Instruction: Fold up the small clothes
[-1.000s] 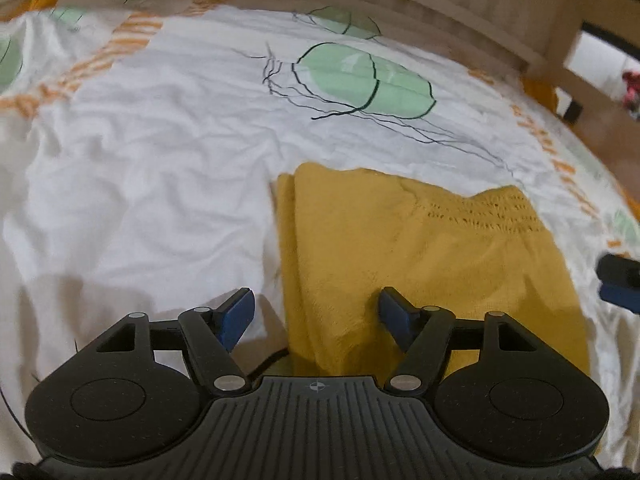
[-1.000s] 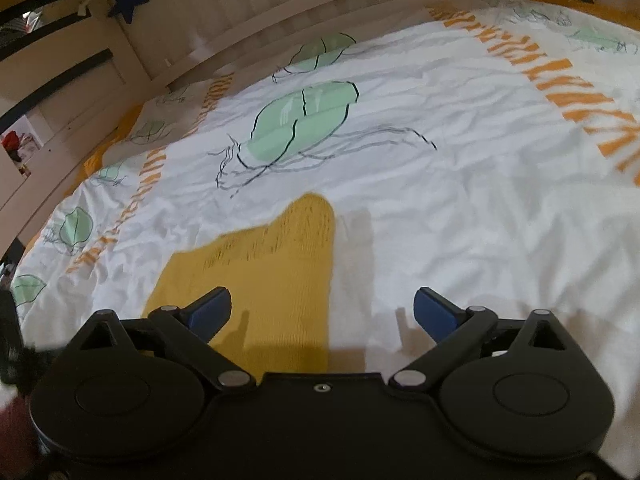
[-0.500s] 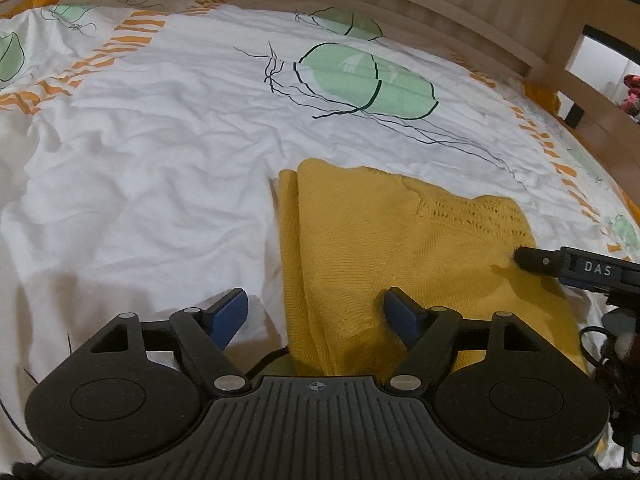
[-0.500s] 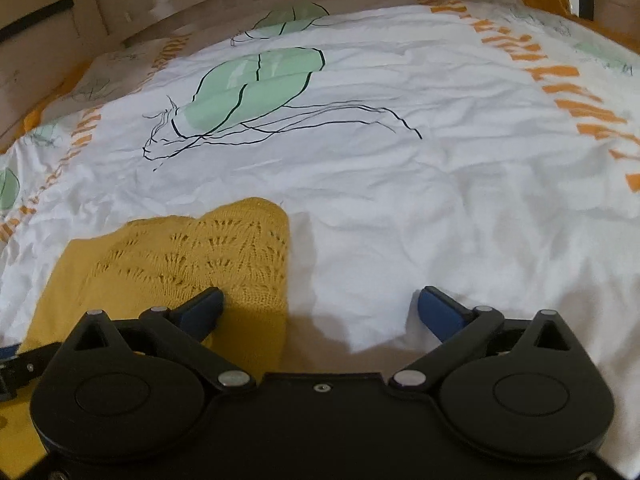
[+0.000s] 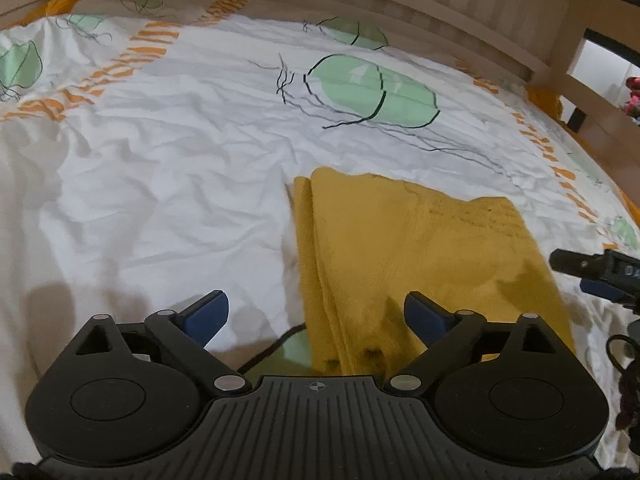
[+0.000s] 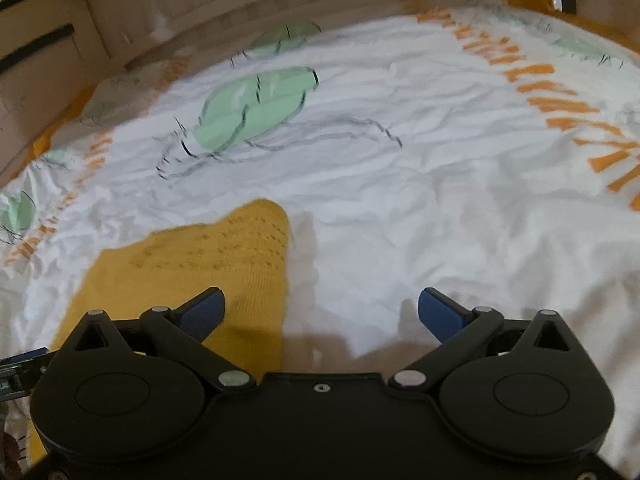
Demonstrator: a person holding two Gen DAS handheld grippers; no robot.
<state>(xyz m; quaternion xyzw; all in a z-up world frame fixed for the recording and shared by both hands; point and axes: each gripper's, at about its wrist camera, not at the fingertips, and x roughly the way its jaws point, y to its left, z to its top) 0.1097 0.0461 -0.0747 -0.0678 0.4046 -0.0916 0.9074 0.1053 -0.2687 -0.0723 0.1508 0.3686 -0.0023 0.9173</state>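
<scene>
Lying folded on the bed sheet [image 5: 168, 184], a yellow knitted garment [image 5: 420, 256] is seen as a layered rectangle, its stacked edges showing along its left side. The left gripper [image 5: 316, 314] is held low over the near left corner of the garment, its jaws spread wide with nothing between them; one blue pad is over the white sheet and the other over the yellow knit. The right gripper [image 6: 320, 312] is likewise held with its jaws wide apart and empty, its left pad over the garment's [image 6: 208, 264] right edge and its right pad over bare sheet [image 6: 420, 200]. Green leaf shapes and orange stripes are printed on the sheet, and a wooden bed frame [image 5: 400, 4] is seen beyond it
</scene>
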